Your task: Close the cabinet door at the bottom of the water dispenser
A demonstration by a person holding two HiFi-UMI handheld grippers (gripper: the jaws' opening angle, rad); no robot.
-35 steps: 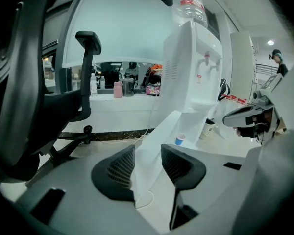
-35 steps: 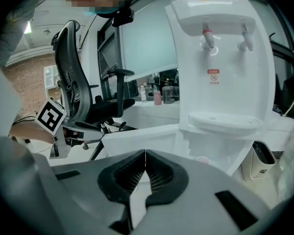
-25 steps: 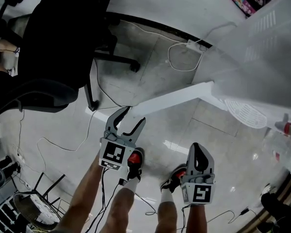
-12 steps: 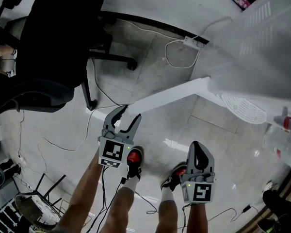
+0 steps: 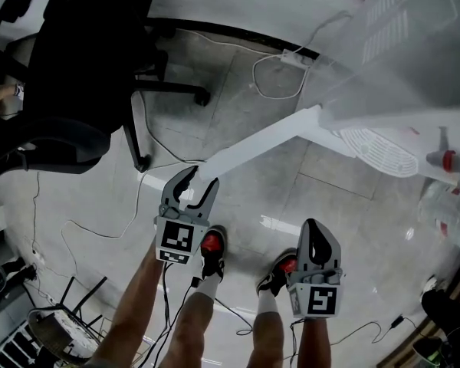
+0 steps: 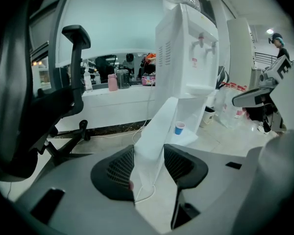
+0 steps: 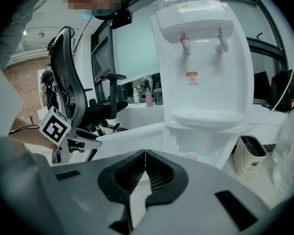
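Observation:
The white water dispenser [image 5: 414, 60] [image 7: 206, 58] stands at the right. Its bottom cabinet door [image 5: 261, 140] [image 6: 157, 131] swings open towards me across the floor. My left gripper [image 5: 194, 184] [image 6: 149, 168] straddles the door's free edge; its jaws have just been closing, and the pads lie close beside the door's two faces without plainly pressing it. A small blue cup [image 6: 179, 128] sits in the open cabinet. My right gripper [image 5: 316, 232] [image 7: 145, 168] hangs shut and empty in front of the dispenser, apart from the door.
A black office chair [image 5: 84, 67] stands left of the door. A white cable and a power strip [image 5: 291, 56] lie on the floor behind it. A white bin [image 7: 250, 153] stands right of the dispenser. My shoes [image 5: 211, 248] are just below the grippers.
My left gripper's jaws have narrowed around the door's free edge. The right gripper stays shut and has barely shifted.

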